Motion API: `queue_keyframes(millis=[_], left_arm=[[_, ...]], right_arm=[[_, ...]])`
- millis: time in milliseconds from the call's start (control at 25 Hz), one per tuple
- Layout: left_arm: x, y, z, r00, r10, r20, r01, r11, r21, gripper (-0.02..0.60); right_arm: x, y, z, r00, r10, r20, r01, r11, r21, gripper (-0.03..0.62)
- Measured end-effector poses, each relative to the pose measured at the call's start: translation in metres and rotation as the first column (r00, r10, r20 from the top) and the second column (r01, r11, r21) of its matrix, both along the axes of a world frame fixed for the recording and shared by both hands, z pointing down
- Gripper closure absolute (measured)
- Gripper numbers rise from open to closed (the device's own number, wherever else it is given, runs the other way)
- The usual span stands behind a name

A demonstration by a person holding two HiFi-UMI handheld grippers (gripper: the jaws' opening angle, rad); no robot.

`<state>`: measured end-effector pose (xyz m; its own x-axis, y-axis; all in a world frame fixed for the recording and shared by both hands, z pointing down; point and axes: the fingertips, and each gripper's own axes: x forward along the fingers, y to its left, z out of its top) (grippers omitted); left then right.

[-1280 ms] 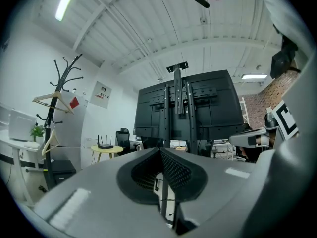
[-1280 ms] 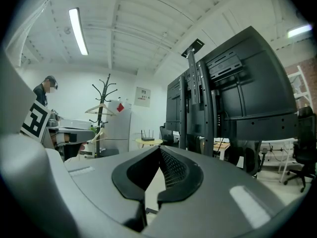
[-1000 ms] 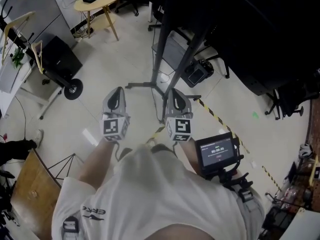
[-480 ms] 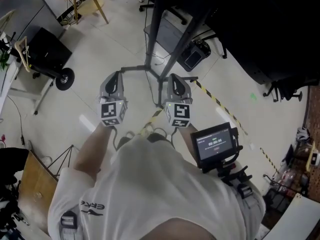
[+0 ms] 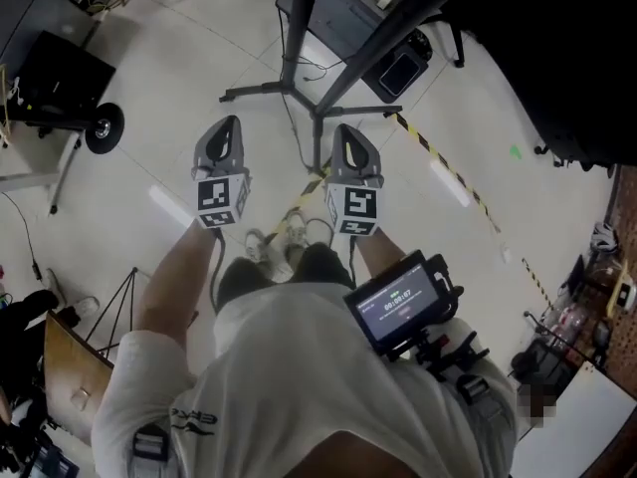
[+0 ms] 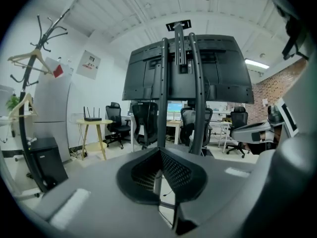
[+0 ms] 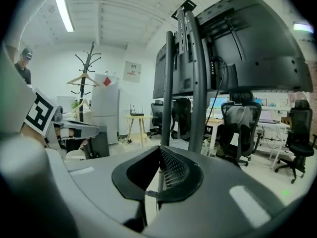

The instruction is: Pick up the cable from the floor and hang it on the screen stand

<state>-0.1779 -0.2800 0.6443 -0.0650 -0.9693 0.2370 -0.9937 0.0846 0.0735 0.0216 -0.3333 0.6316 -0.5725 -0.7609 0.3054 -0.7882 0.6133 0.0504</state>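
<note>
**Left gripper** (image 5: pixel 228 123): left of centre in the head view, over the floor. My jaws are pressed together with nothing between them. The left gripper view agrees: only the stand shows beyond the tips.

**Right gripper** (image 5: pixel 343 129): just right of centre, level with the left one. My jaws are likewise together and empty.

**Cable** (image 5: pixel 294 139): a thin dark line on the pale floor (image 5: pixel 179 58). It runs from the foot of the stand down the frame into the gap between my two grippers. It lies apart from both, and I touch it nowhere. Its full run is too fine to trace.

**Screen stand** (image 5: pixel 261 90): top centre, with dark legs spread on the floor and the upright rising out of the frame. The dark bulk of the screen fills the upper right. I see no cable hung on it.

**Striped floor tape** (image 5: pixel 418 139): a diagonal strip to the right of the stand, and no part of the task.

**Wheeled black case** (image 5: pixel 55 73): upper left, well apart from the work.

**Progress:** no step is done. The cable is still on the floor and both pairs of jaws are closed and unloaded.

**Remaining, as I judge it:**
- spread one pair of jaws and bring it down to the cable
- pinch the cable and lift it clear of the stand's legs
- drape it over a part of the stand that will hold it
</note>
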Motion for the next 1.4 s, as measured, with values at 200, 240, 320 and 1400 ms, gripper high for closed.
queue_keyframes(millis=[200,240,320,1400], left_arm=[[0.014,-0.019,0.1,1.0,0.021,-0.015,-0.022,0.998,-0.052,0.578],[0.013,-0.024,0.126,0.999,0.023,-0.024,-0.024,0.998,-0.058,0.578],[0.013,-0.033,0.171,0.999,0.025,-0.04,-0.028,0.997,-0.065,0.578],[0.094,-0.126,0.677,0.972,0.215,-0.099,-0.234,0.932,-0.277,0.577]], right_arm=[[0.006,-0.005,0.092,1.0,0.005,-0.019,-0.006,0.999,-0.035,0.58],[0.004,-0.007,0.117,1.0,0.008,-0.022,-0.009,0.999,-0.039,0.58],[0.003,-0.013,0.162,1.0,0.02,-0.023,-0.021,0.999,-0.047,0.58],[0.051,-0.064,0.568,0.994,0.098,-0.052,-0.102,0.991,-0.087,0.58]])
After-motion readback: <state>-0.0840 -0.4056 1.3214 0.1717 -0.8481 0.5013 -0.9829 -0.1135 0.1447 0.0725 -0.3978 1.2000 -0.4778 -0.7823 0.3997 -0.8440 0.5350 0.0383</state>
